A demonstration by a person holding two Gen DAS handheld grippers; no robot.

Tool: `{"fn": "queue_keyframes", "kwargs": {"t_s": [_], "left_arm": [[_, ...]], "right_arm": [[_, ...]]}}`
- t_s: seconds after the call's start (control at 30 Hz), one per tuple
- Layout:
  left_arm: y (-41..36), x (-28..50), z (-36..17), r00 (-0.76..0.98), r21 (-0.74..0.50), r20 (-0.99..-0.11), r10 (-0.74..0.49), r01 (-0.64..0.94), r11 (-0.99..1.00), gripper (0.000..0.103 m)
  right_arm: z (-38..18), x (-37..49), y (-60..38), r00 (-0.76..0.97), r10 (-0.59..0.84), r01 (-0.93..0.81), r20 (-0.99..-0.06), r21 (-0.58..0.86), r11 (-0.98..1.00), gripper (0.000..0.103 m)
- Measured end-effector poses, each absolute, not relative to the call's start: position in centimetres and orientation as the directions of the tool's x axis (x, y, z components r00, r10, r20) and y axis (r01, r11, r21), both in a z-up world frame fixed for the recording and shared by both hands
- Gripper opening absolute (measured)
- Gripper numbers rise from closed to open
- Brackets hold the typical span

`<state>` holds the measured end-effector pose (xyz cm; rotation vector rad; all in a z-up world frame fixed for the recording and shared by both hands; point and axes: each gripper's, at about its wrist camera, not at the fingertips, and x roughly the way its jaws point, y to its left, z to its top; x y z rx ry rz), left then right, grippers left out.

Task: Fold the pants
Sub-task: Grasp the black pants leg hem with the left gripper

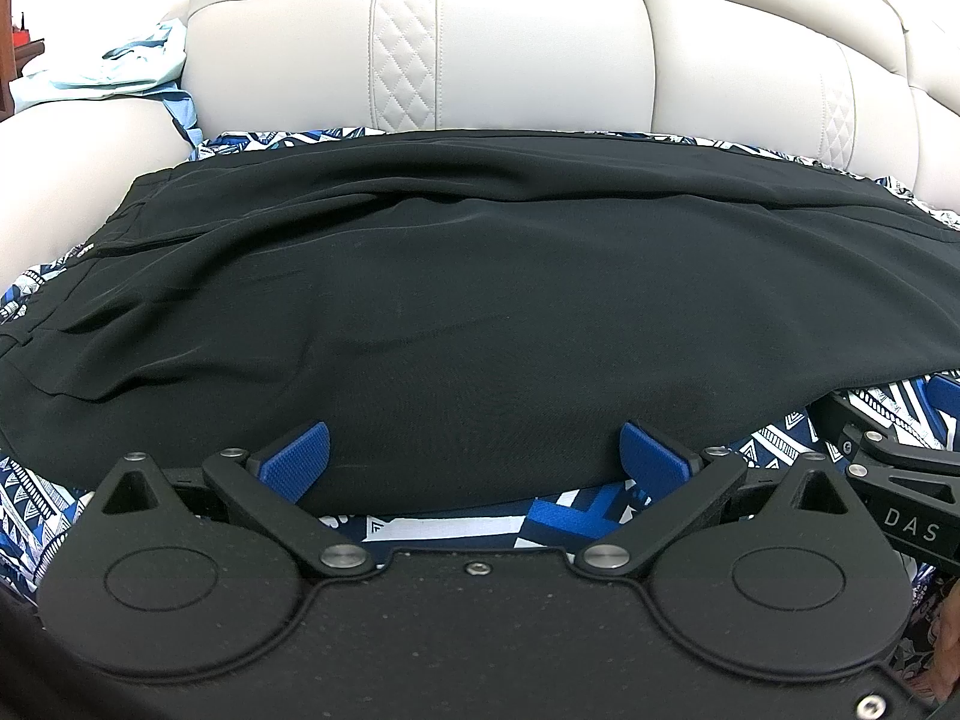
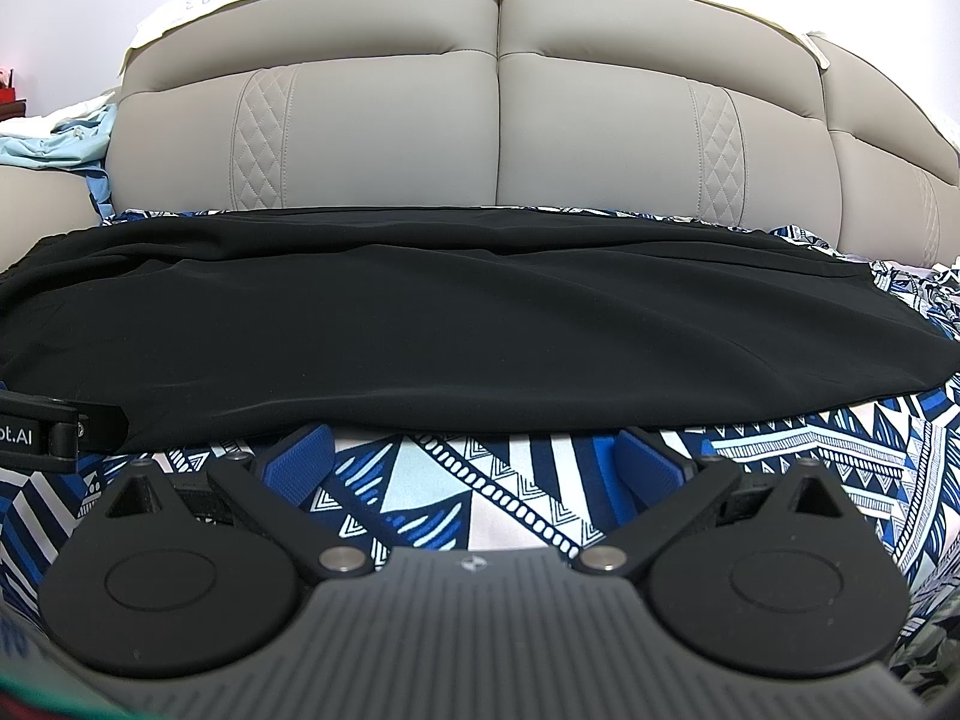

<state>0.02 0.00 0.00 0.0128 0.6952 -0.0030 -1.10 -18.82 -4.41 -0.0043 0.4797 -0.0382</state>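
Black pants (image 1: 480,300) lie spread sideways across a blue-and-white patterned sheet (image 1: 36,498), waistband and pocket at the left. My left gripper (image 1: 474,456) is open, its blue pads straddling the near edge of the pants, with black cloth between them. In the right wrist view the same pants (image 2: 450,330) stretch across the frame. My right gripper (image 2: 474,459) is open just short of their near edge, over the patterned sheet (image 2: 420,480), nothing between its fingers. Each gripper shows at the edge of the other's view: the right gripper (image 1: 888,468), the left gripper (image 2: 54,426).
A cream padded headboard (image 2: 498,120) rises right behind the pants. Light blue clothing (image 1: 114,66) is heaped at the far left on a pale cushion (image 1: 72,180). Patterned sheet extends to the right of the pants (image 2: 870,468).
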Motion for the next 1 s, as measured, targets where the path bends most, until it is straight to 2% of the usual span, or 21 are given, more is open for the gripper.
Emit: {"fn": "queue_keyframes", "kwargs": {"t_s": [0.4,0.53,0.57,0.63,0.73,0.83,0.9,1.0], "left_arm": [[-0.1,0.1,0.0,0.766,0.015,-0.643,0.005,0.006,1.0,0.103],[0.4,0.6,0.5,0.734,0.013,-0.68,0.007,0.002,1.0,0.103],[0.7,0.8,0.8,0.715,0.0,-0.699,0.003,-0.005,1.0,0.103],[1.0,1.4,0.9,0.703,-0.033,-0.711,-0.014,-0.013,0.999,0.095],[3.1,1.4,3.3,0.724,-0.092,-0.688,-0.056,-0.01,0.996,0.096],[6.2,2.7,6.3,0.762,-0.122,-0.646,-0.037,-0.055,0.991,0.102],[8.7,5.0,8.1,0.781,-0.167,-0.625,-0.019,-0.11,0.98,0.103],[13.1,9.7,9.9,0.767,-0.238,-0.641,0.033,-0.239,0.941,0.103]], "right_arm": [[-4.4,-1.1,-18.8,0.886,-0.038,0.036,-0.461,-0.013,0.999,0.103],[-4.4,-1.5,-18.5,0.893,-0.069,0.058,-0.444,-0.04,0.998,0.103],[-4.3,-1.9,-18.3,0.902,-0.089,0.068,-0.422,-0.066,0.996,0.103],[-3.5,-2.5,-17.9,0.923,-0.095,0.062,-0.372,-0.099,0.993,0.102],[-2.1,-2.5,-18.4,0.945,-0.072,0.048,-0.319,-0.083,0.995,0.102],[-0.8,-0.4,-19.0,0.948,-0.05,0.033,-0.314,-0.058,0.998,0.102],[0.2,1.2,-19.0,0.95,-0.033,0.018,-0.312,-0.05,0.999,0.102],[1.4,5.1,-18.7,0.938,0.018,-0.028,-0.345,-0.024,0.999,0.102]]}}
